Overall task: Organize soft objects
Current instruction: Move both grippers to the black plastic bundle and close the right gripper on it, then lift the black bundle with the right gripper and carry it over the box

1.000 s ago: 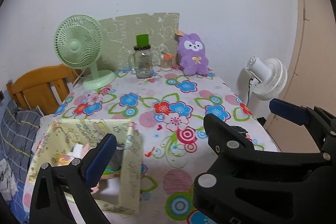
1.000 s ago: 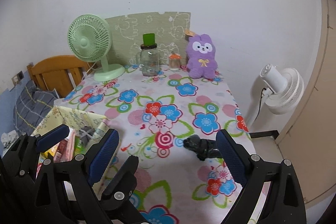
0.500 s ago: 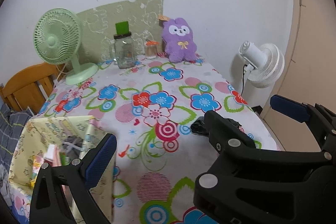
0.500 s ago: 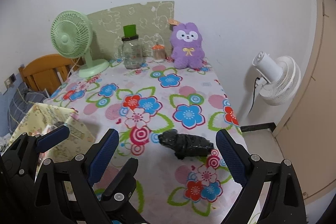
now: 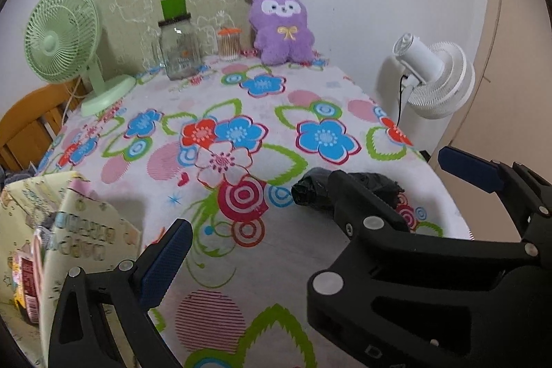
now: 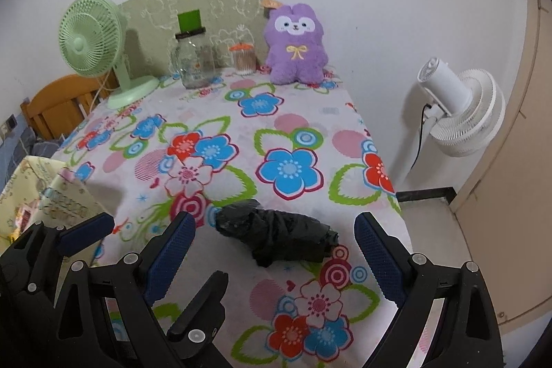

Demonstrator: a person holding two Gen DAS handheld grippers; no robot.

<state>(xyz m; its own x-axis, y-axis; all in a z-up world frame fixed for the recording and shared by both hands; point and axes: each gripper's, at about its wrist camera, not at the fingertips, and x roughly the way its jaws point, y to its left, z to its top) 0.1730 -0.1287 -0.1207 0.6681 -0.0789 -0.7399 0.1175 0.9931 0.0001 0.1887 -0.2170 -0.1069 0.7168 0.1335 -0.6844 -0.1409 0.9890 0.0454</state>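
A crumpled black plastic bundle (image 6: 276, 233) lies on the flowered tablecloth near the table's right edge. My right gripper (image 6: 276, 223) is open, and the bundle sits just ahead of it, between its blue pads (image 6: 379, 257), apart from both. In the left wrist view the bundle (image 5: 310, 192) is half hidden behind the right gripper's black finger. My left gripper (image 5: 276, 230) is open with nothing in it, and only its left pad (image 5: 165, 264) shows. A purple plush rabbit (image 6: 296, 47) sits upright at the back wall. A yellow patterned fabric bin (image 5: 69, 223) holding several items stands at the left.
At the back stand a green desk fan (image 6: 93, 47), a glass jar (image 6: 193, 61) with a green lid and a small orange-lidded jar (image 6: 243, 57). A white fan (image 6: 459, 106) stands off the table's right edge. A wooden chair (image 6: 55, 102) is at the left.
Both grippers have moved forward and to the right over the table. The black bundle is now larger and between the right gripper's fingers. The bin has slid to the left edge of view.
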